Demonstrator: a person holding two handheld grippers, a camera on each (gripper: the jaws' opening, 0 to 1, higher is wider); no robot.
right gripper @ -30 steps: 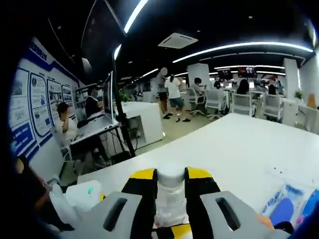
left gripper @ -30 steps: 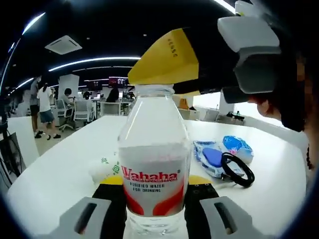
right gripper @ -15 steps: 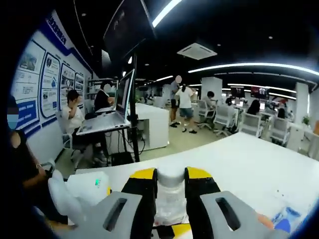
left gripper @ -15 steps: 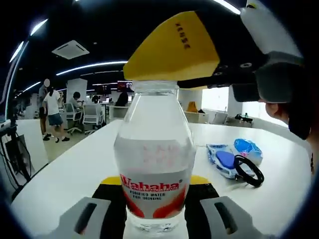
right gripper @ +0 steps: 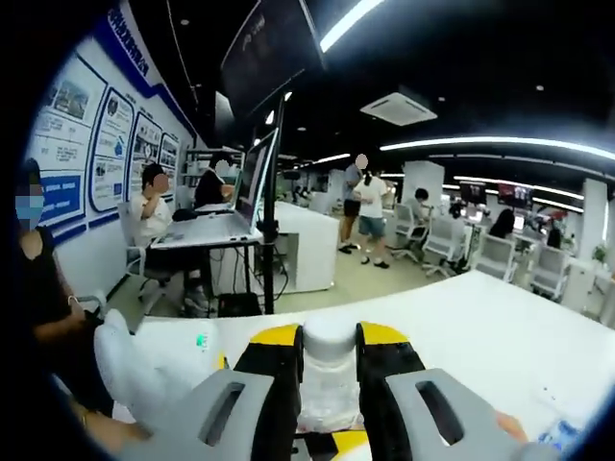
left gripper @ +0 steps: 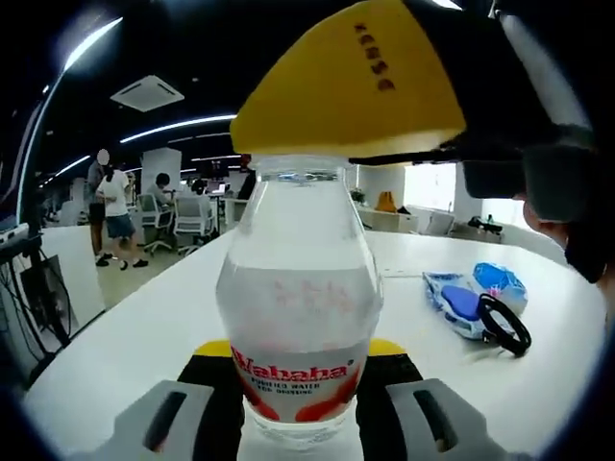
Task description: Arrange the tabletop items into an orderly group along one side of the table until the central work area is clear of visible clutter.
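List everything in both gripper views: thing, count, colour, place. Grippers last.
Wahaha water bottle: one, clear with red-and-white label, upright between the left gripper's jaws.
Bottle cap: one, white, clamped between the right gripper's jaws.
Packets: two or so, blue and white, on the table to the right of the bottle.
Ring: one, black, resting on the packets.
Table: one, white.
Left gripper: one, black, yellow and grey, shut on the bottle.
Right gripper: one, same colours, above the bottle top.

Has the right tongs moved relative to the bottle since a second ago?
No. The right tongs still grip the bottle top; both shifted together against the blue packets.
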